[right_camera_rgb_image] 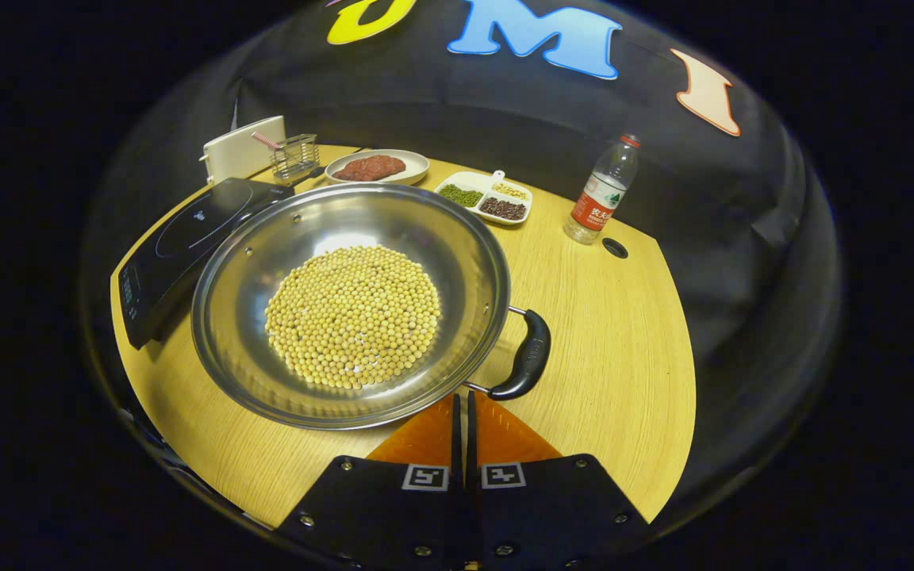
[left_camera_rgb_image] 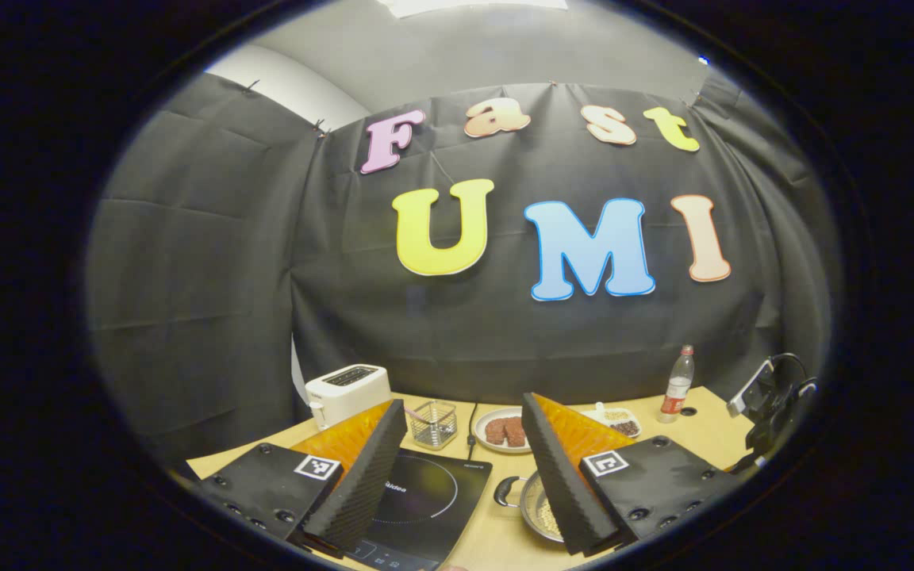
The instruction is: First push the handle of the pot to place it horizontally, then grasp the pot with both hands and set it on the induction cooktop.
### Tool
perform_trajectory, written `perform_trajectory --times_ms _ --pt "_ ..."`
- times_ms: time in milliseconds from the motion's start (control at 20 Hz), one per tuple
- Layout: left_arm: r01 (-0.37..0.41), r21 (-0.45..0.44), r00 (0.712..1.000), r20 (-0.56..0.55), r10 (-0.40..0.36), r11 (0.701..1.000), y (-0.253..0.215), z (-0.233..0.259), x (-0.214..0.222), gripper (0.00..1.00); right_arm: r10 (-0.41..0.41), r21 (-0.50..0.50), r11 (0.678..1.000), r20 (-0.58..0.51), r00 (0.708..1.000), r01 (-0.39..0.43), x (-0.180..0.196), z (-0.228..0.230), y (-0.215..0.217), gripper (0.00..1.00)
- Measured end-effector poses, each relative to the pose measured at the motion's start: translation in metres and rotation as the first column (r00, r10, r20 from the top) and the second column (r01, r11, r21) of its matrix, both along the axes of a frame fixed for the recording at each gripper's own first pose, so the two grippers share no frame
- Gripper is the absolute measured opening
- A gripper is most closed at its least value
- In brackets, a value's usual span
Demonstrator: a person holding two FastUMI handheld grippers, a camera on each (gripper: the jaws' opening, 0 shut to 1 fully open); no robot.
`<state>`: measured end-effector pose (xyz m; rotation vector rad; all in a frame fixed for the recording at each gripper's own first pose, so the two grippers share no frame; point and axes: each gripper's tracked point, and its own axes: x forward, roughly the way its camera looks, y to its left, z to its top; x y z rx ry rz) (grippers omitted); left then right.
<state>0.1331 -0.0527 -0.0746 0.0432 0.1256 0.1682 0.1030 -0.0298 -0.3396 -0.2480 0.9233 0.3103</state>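
In the right gripper view a wide steel pot [right_camera_rgb_image: 457, 262] holding soybeans [right_camera_rgb_image: 354, 316] sits on the wooden table [right_camera_rgb_image: 616, 357]. Its black side handle [right_camera_rgb_image: 527, 354] points to the right. The black induction cooktop [right_camera_rgb_image: 187, 238] lies just left of the pot. My right gripper [right_camera_rgb_image: 462, 400] is shut and empty, its tips next to the pot's rim, close to where the handle joins. My left gripper [left_camera_rgb_image: 465, 404] hangs open and high above the table. Between and below its fingers lie the cooktop [left_camera_rgb_image: 425, 492] and the pot [left_camera_rgb_image: 538, 507], with the pot's other black handle [left_camera_rgb_image: 505, 490] showing.
Along the back of the table stand a white toaster [right_camera_rgb_image: 243, 147], a wire basket [right_camera_rgb_image: 296, 157], a plate of meat [right_camera_rgb_image: 378, 166], a divided dish of beans [right_camera_rgb_image: 489, 198] and a water bottle [right_camera_rgb_image: 600, 194]. A cable hole [right_camera_rgb_image: 614, 248] lies near the bottle.
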Motion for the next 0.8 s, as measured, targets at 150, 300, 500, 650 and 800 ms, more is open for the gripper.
perform_trajectory --times_ms 150,300,500,650,800 --pt "-0.002 0.008 1.0 -0.019 0.002 1.0 -0.011 -0.009 0.0 0.96 -0.02 0.058 0.998 0.047 0.999 0.017 0.005 0.012 -0.006 0.01" --pt "0.009 0.025 0.999 -0.032 -0.008 1.0 -0.025 -0.021 0.006 0.99 -0.069 0.153 0.987 0.117 0.991 0.05 0.012 0.034 -0.01 0.01" --pt "-0.003 0.001 0.996 -0.086 0.003 1.0 -0.031 -0.057 0.016 1.0 -0.096 0.277 0.96 0.184 0.978 0.042 0.021 0.055 -0.002 0.44" --pt "0.017 -0.021 0.991 -0.136 -0.019 1.0 -0.036 -0.084 0.026 0.96 -0.119 0.282 0.957 0.193 0.974 0.062 0.03 0.055 0.0 1.0" --pt "0.082 -0.023 0.972 -0.217 -0.085 0.996 -0.042 -0.12 0.041 0.96 -0.153 0.263 0.96 0.196 0.969 0.098 0.034 0.056 0.001 1.0"
